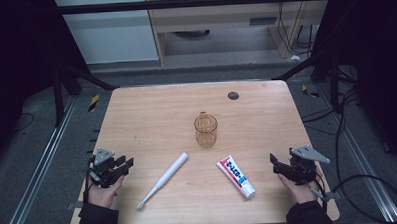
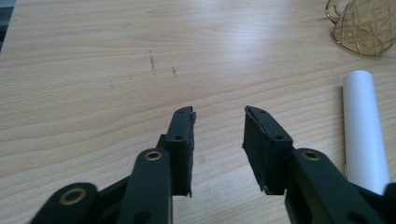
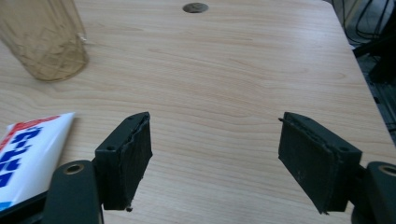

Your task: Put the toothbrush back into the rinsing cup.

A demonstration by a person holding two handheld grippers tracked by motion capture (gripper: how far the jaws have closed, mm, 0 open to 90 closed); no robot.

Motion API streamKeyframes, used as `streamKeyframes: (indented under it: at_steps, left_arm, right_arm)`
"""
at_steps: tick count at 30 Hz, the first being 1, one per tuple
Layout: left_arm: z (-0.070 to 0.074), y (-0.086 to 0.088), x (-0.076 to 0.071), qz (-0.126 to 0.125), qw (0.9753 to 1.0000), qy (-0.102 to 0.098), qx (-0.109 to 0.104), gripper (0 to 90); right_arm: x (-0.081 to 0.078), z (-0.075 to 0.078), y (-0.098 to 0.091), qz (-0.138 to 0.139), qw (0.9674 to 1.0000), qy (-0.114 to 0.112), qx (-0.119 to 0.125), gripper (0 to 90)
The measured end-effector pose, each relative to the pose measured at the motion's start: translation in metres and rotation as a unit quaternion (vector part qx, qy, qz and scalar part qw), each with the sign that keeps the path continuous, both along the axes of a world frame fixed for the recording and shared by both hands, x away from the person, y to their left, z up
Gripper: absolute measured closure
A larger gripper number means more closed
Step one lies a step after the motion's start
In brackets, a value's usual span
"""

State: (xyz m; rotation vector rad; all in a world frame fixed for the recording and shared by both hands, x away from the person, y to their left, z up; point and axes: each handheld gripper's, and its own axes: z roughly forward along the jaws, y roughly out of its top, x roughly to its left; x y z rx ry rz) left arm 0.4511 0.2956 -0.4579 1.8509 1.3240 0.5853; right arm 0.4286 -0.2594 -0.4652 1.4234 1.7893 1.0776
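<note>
An amber see-through cup stands upright at the middle of the wooden table. A white electric toothbrush lies slantwise in front of it, to the left. A white toothpaste tube with red and blue print lies to the right. My left gripper rests at the table's left edge, open, nothing between its jaws. My right gripper sits at the right edge, open and empty. In the left gripper view the toothbrush handle lies right of the left gripper. The tube and cup lie left of the right gripper.
A small dark round cap is set into the table near its far right. Black frame struts and cables surround the table. Bare wood lies between the objects and each gripper.
</note>
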Motion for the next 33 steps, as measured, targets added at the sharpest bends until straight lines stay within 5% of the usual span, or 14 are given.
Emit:
streamKeyframes:
  at_steps: [18, 33]
  left_arm:
    - [-0.006, -0.021, -0.015, -0.066, 0.9955, 0.053, 0.042, 89.3]
    - [-0.012, -0.036, -0.029, -0.112, 0.9885, 0.085, 0.056, 89.8]
  right_arm:
    - [-0.006, -0.002, 0.014, 0.028, 0.9994, 0.017, -0.012, 26.0]
    - [-0.007, -0.004, 0.015, 0.039, 0.9989, 0.025, -0.011, 29.3]
